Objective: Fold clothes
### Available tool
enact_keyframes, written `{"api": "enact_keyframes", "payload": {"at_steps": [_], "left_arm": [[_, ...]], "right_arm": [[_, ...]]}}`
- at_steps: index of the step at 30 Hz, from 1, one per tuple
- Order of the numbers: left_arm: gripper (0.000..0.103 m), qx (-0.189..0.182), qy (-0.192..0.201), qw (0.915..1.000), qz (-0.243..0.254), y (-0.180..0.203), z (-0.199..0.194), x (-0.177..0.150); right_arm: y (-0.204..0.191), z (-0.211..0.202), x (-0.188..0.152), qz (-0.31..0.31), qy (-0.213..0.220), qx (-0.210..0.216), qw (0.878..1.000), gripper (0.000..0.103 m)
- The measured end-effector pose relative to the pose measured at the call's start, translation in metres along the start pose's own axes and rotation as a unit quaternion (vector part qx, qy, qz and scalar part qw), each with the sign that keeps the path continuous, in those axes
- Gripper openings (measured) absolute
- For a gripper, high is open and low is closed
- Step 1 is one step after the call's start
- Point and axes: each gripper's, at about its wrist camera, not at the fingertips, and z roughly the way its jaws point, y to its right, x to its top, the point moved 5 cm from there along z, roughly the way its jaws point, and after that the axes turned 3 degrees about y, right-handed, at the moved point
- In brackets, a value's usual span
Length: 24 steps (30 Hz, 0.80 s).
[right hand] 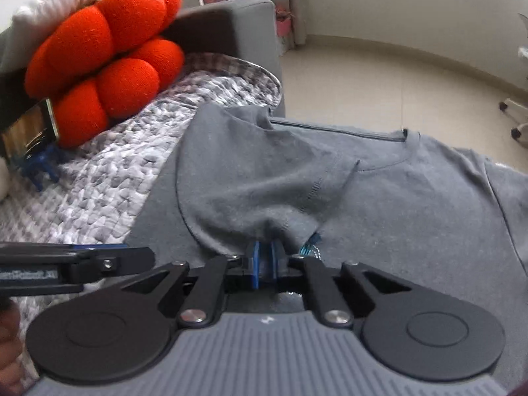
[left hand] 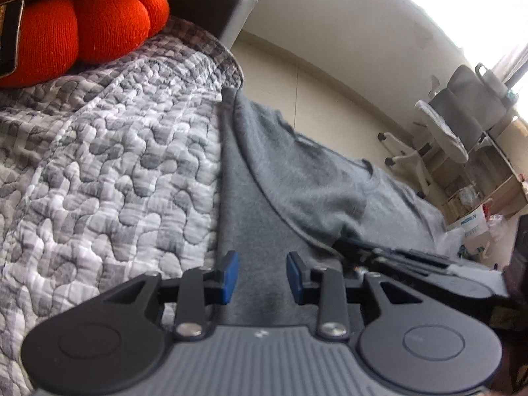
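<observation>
Both grippers: black linkage arms, silver screws, blue-padded jaws, ribbed grey bodies.

A gray T-shirt (right hand: 396, 198) runs off the right wrist view's right edge, its hem unseen. The right gripper's (right hand: 264, 264) blue pads (right hand: 253, 264) are partly buried in bunched fabric. An orange cushion (left hand: 82, 26) is cropped at the frame's top.

T-shirt (right hand: 396, 204) is plain heather grey with darker grey seams; quilt (left hand: 109, 165) on the left is a grey-and-white blotchy pattern. Far left cushion (right hand: 109, 66) is bright orange-red knit. Both grippers are black with blue pads (left hand: 231, 277).
</observation>
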Motion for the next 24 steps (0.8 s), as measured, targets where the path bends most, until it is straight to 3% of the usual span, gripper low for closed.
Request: {"api": "enact_keyframes", "payload": {"at_steps": [3,8,14,21,24], "left_arm": [[0.033,-0.001,0.000,1.0000,-0.001,0.000,-0.001,0.000],[0.033,-0.003,0.000,1.0000,-0.002,0.000,-0.003,0.001],[0.033,-0.005,0.000,1.0000,-0.003,-0.001,-0.006,0.002],[0.033,-0.002,-0.010,0.9998,0.015,-0.001,-0.003,-0.005],[0.033,-0.004,-0.014,0.9997,0.019,-0.002,-0.005,-0.007]], "right_arm": [[0.000,-0.012,0.006,0.004,0.015,-0.001,1.000,0.016],[0.011,-0.025,0.005,0.037,0.003,-0.016,0.999,0.018],[-0.009,-0.055,-0.002,0.043,0.013,0.024,0.999,0.018],[-0.052,-0.034,-0.047,-0.022,-0.059,0.056,0.996,0.017],[-0.058,-0.044,-0.059,-0.030,-0.063,0.056,0.996,0.018]]}}
